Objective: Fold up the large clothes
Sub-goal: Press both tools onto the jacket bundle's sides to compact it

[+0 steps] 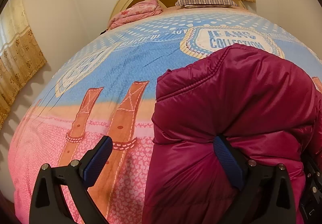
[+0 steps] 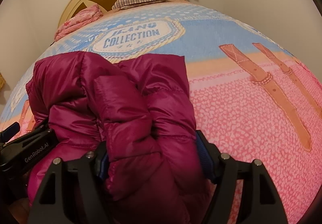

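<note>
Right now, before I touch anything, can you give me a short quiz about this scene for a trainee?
1. True or false: the puffer jacket lies on a bare wooden floor.
2. Which words are printed on the bedcover? A) JEANS COLLECTION B) SWEET DREAMS C) GOOD NIGHT
3. Which tool has a thick bunch of the jacket between its two fingers?

Key
1. False: it lies on the bedcover.
2. A.
3. The right tool. The left tool stands wide open, with only one finger against the jacket.
</note>
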`<act>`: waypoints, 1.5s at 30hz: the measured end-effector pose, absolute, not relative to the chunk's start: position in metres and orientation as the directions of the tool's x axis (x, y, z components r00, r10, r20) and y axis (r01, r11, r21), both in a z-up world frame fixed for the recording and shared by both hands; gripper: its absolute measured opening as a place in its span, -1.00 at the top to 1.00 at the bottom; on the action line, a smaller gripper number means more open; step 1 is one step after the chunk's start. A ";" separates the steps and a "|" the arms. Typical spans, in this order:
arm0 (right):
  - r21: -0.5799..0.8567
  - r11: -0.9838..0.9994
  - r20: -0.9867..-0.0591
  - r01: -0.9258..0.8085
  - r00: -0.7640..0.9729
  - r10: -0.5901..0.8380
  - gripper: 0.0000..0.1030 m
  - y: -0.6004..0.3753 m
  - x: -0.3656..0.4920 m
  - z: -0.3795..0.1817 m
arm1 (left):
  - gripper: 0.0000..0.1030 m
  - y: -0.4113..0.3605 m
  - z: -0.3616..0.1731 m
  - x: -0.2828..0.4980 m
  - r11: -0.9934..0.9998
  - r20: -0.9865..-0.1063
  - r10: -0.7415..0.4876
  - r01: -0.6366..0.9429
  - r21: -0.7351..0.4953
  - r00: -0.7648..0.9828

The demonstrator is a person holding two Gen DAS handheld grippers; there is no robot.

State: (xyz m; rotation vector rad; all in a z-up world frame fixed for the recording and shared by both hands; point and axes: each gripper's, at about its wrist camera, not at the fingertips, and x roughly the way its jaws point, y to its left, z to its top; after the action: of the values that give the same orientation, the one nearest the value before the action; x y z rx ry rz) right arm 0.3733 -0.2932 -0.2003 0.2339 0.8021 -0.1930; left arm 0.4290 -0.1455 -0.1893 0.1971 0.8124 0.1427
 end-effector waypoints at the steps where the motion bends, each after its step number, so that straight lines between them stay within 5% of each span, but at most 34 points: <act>1: 0.133 0.957 -0.729 0.258 0.679 -0.082 -0.42 -0.293 0.374 -0.200 | -0.96 -0.145 -0.189 0.429 0.972 -0.706 0.201 -0.051 0.228 0.679; 19: 0.132 0.957 -0.739 0.257 0.669 -0.077 -0.46 -0.295 0.378 -0.202 | -0.96 -0.141 -0.193 0.434 0.978 -0.725 0.180 -0.040 0.206 0.664; 36: 0.183 0.962 -0.732 0.201 0.681 -0.003 -0.50 -0.308 0.351 -0.193 | -0.97 -0.103 -0.186 0.373 0.999 -0.765 -0.021 0.042 0.007 0.644; 41: 0.215 0.951 -0.723 0.223 0.691 0.002 -0.57 -0.312 0.351 -0.203 | -0.98 -0.112 -0.190 0.373 0.997 -0.752 -0.006 0.065 0.050 0.659; 45: 0.227 0.956 -0.719 0.188 0.694 0.034 -0.37 -0.311 0.351 -0.205 | -0.98 -0.110 -0.195 0.373 0.997 -0.751 -0.033 0.078 0.025 0.659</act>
State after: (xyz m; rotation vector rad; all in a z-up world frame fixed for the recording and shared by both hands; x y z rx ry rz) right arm 0.3513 -0.3106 -0.2052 0.2947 0.8018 -0.0871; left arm 0.3730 -0.1105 -0.1948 0.0567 0.8486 -0.0630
